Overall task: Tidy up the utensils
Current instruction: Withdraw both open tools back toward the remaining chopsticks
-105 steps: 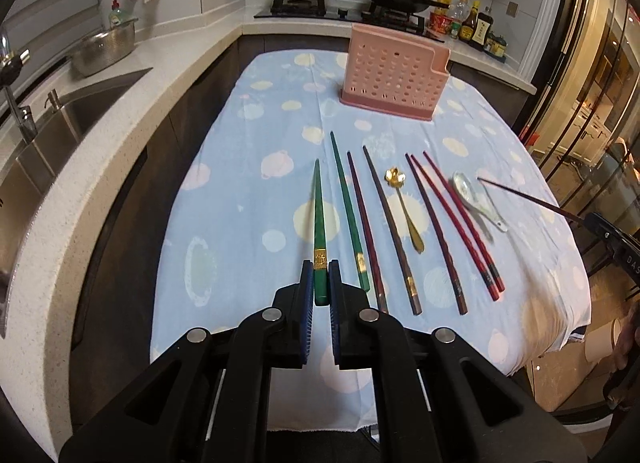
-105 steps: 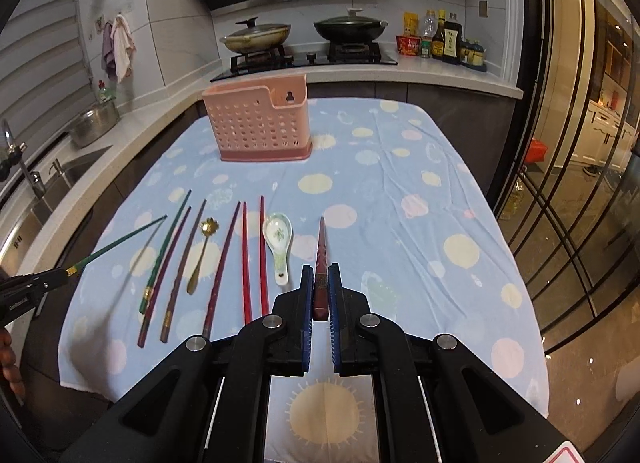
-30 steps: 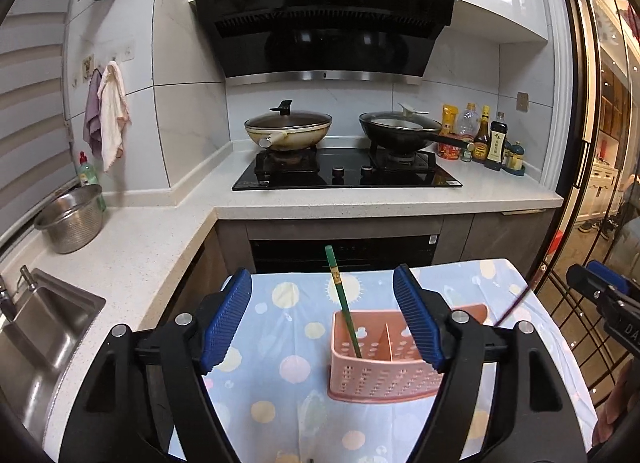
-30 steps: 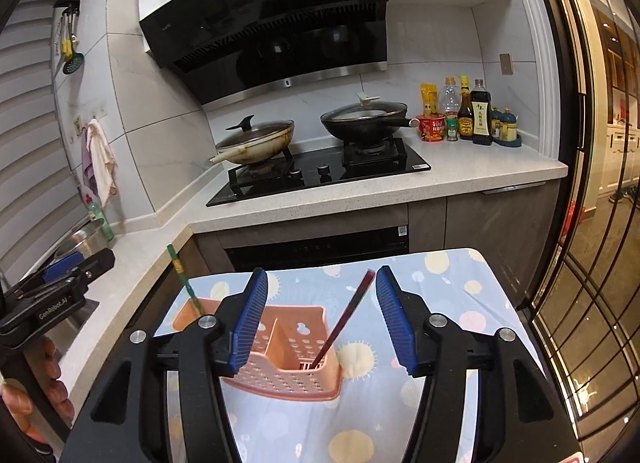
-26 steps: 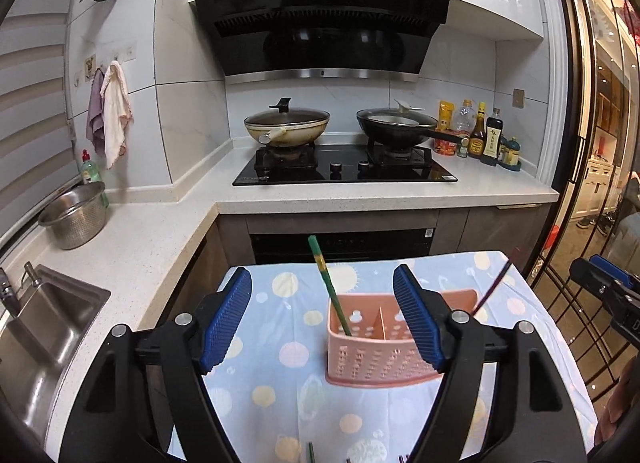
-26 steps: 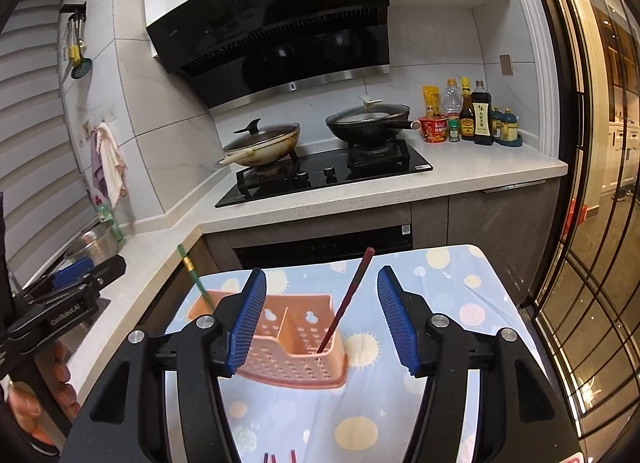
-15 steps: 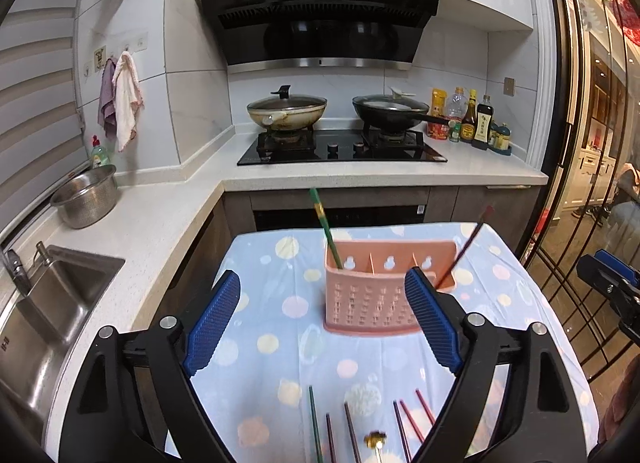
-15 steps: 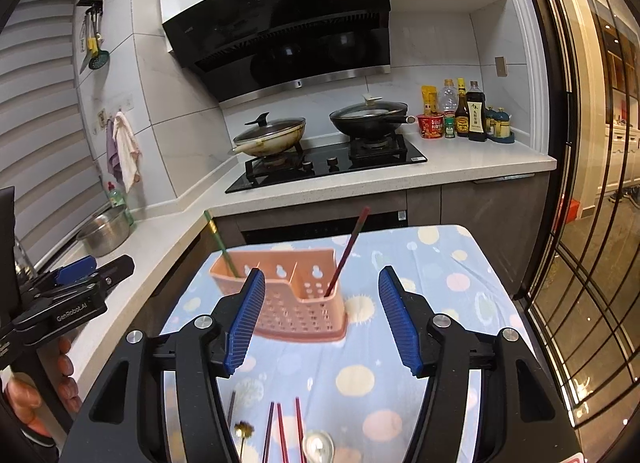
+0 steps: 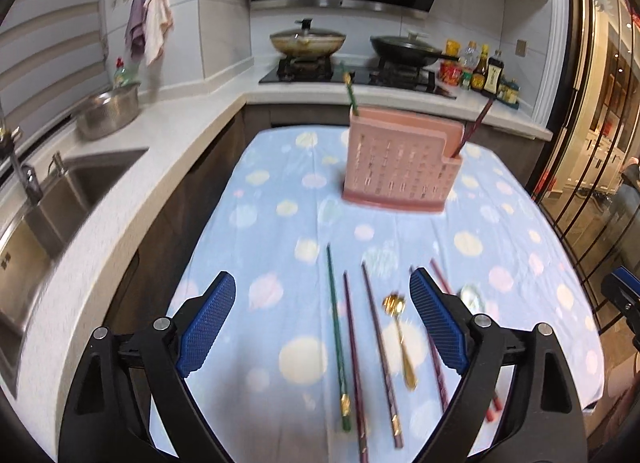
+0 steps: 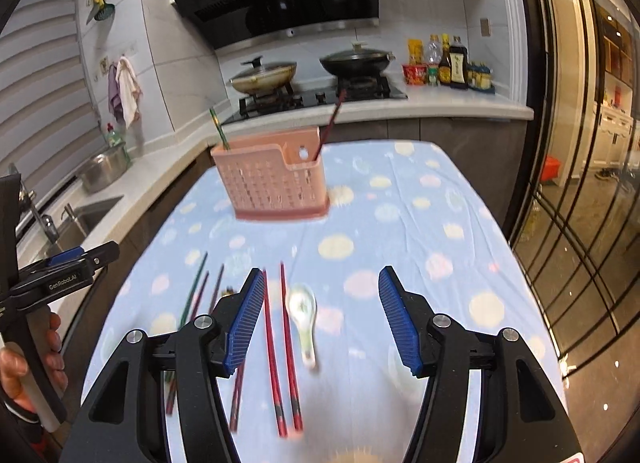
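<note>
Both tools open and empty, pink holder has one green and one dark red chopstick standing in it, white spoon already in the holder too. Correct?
Not the spoon. In the right wrist view the white spoon lies on the cloth, near the red chopsticks. The rest stands.

Holder [image 9: 400, 167] at table's [image 9: 500, 247] far end, chopstick in each end; utensil row [image 9: 372, 351] nearer.
</note>
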The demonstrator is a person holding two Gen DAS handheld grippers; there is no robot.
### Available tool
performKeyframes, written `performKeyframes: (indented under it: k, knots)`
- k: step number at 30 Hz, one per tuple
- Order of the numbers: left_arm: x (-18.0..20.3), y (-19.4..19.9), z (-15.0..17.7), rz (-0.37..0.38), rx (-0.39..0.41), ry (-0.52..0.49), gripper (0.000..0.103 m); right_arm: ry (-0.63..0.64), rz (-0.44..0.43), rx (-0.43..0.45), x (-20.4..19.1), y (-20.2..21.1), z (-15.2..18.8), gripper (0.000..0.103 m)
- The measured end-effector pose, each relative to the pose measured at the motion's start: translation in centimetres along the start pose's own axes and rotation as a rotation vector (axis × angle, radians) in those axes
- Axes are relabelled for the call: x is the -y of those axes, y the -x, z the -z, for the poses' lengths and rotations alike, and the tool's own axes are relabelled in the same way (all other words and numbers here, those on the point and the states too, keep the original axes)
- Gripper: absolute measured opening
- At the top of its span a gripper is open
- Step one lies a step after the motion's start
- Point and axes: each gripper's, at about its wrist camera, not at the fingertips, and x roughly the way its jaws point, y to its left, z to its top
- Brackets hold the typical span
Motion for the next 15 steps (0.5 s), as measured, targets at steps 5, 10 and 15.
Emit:
performKeyframes:
  k: [5, 10, 15]
  knots:
    - [-0.7, -0.6, 4.5, -0.011, -0.075, 0.009, 0.085, -0.026, 0.013, -0.070, 0.9, -0.1, 4.2, 0.058]
    - [-1.0, -1.3, 8.3, -0.015, -0.133, 0.006, 0.085, -0.033, 0.025, -0.131, 1.1, -0.6, 7.7, 0.058]
    - [-1.2, -2.3, 11.0, -0.020, -0.185, 0.013, 0.085, -0.039, 0.026, -0.190, 1.1, -1.5, 10.7, 0.058]
